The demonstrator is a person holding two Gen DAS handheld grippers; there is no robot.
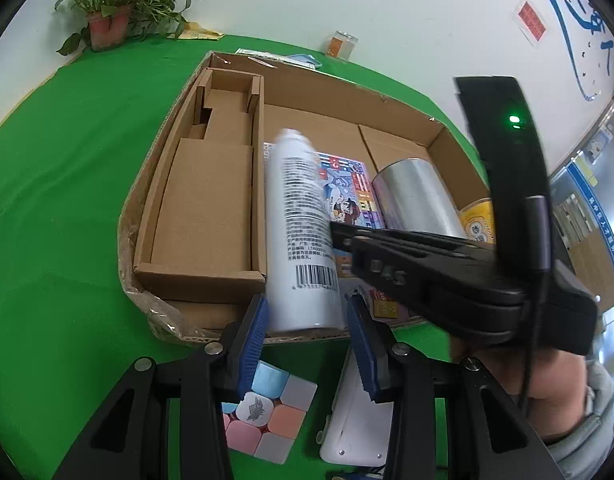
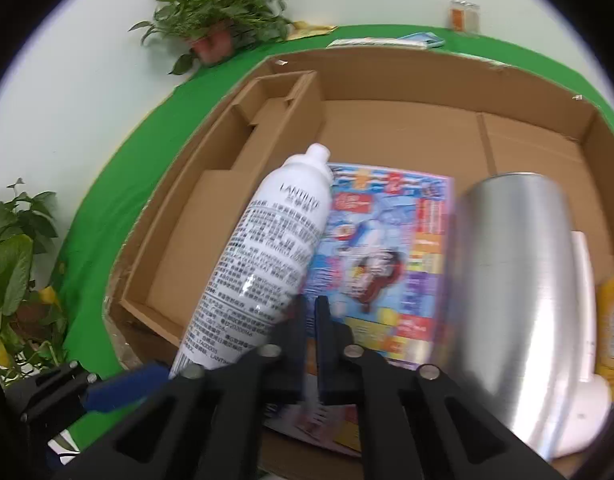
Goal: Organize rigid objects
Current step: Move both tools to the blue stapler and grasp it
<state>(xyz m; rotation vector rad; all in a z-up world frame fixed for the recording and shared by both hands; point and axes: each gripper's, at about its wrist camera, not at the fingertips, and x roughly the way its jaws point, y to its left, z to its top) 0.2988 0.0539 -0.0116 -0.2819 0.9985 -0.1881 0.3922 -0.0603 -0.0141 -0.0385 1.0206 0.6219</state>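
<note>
Setup: green-covered table [image 1: 59,184] with a big open cardboard box [image 1: 319,92] on it, plus potted plants [image 1: 119,4] along the wall.
Spray can: white aerosol can [image 1: 299,232] with a barcode and small black print. It sits tilted inside the box, nozzle end pointing away toward the far wall, bottom end at the near rim of the box.
Left gripper [image 1: 307,332]: blue pads [image 1: 253,340] sit on either side of the can's base, so it looks like it's gripping the can by the bottom. Can't swear both pads press on it, but the can is propped up at an angle between them.
Right gripper [image 2: 310,344]: jaws clamped together with nothing between them, hanging over the colourful book right beside the can. Its black fingers show in the left wrist view too, tip just about at the can's side.
Box contents: colourful cartoon-cover book [image 2: 383,248] lying flat, a silver metal cylinder [image 2: 515,288] on its side next to it, something yellow [image 2: 613,320] at the right edge, and a smaller empty cardboard insert box [image 1: 211,184] on the left.
Outside the box: pastel puzzle cube [image 1: 267,412] and a white plastic thing [image 1: 359,420] on the green cloth, near the left gripper.
Back wall: 1 glass jar [image 1: 341,44] with an orange label.
</note>
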